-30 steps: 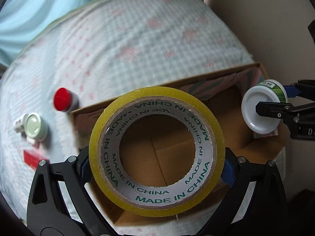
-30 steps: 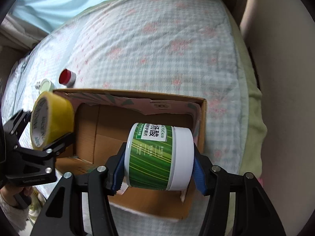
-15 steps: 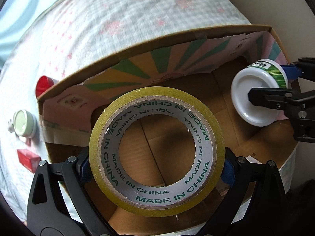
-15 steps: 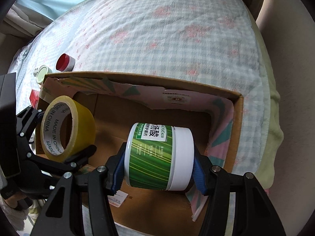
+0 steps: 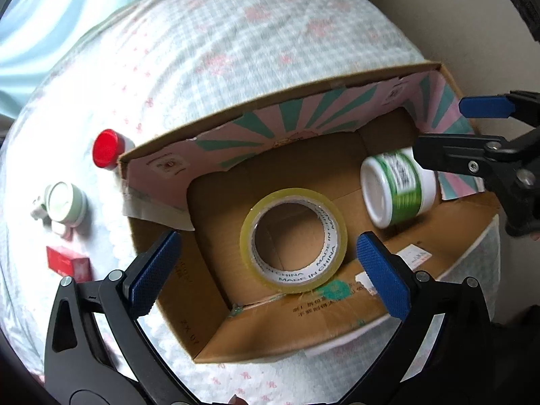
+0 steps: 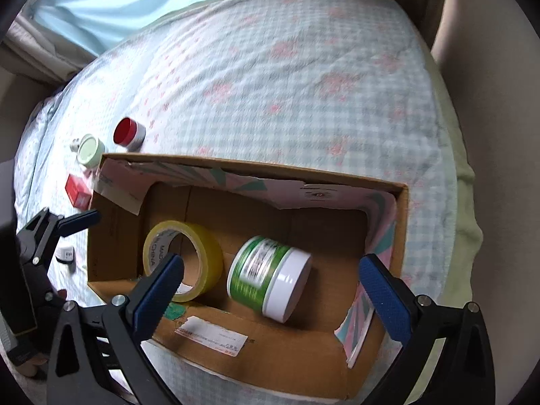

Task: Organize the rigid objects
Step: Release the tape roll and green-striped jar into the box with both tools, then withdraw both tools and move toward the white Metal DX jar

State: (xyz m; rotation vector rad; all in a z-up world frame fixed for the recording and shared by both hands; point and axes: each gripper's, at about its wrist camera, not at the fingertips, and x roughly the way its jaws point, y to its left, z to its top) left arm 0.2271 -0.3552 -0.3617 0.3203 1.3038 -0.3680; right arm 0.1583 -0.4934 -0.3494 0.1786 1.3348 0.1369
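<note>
My left gripper [image 5: 266, 260] and right gripper [image 6: 270, 280] have just sprung wide, pinching nothing; below them the tape roll [image 5: 293, 240] and green jar [image 6: 268, 278] lie loose in the cardboard box [image 6: 236, 165].

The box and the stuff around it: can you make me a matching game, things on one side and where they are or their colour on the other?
Things:
1. tape roll
2. green jar
3. red-capped jar
4. small red box

Places:
A. lying on its side in the cardboard box, white lid at one end
B. on the bedspread, just beyond the box's far corner
C. inside the box, yellow, printed MADE IN CHINA
D. flat on the bedspread, outside the box

Pairs: 1-C, 2-A, 3-B, 4-D
</note>
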